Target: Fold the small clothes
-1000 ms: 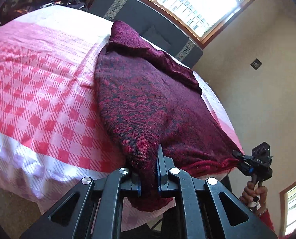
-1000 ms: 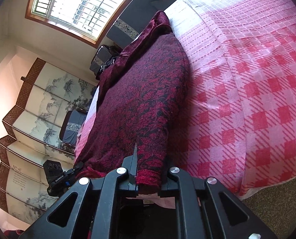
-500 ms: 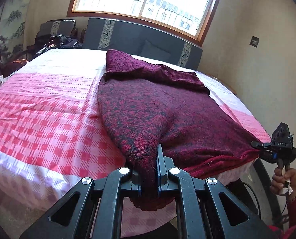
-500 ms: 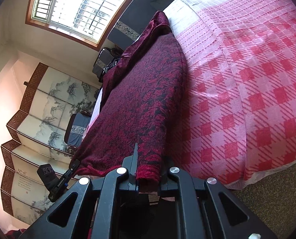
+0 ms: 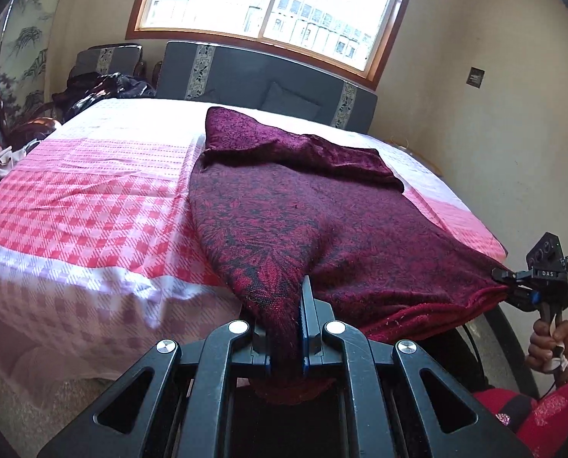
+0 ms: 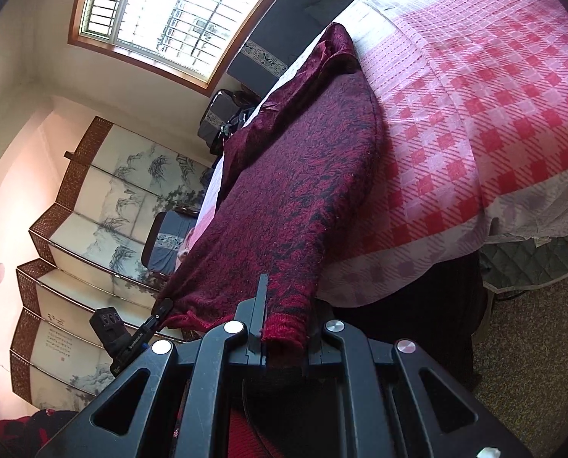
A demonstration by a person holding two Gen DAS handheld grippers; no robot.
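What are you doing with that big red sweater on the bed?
A person is folding the dark red sweater on the pink checked bedspread. The left tongs are shut on one bottom corner, and the right tongs are shut on the other. The hem is pulled out past the bed's edge, while the top part already lies folded over, nearer the window.

Daylight pours through a wood-framed window (image 5: 276, 11) above a dark upholstered headboard (image 5: 261, 80) and a bed (image 5: 74, 206) in pink-checked cover, with cream walls (image 5: 494, 114), a painted folding screen (image 6: 93, 206) and speckled carpet (image 6: 532, 362).
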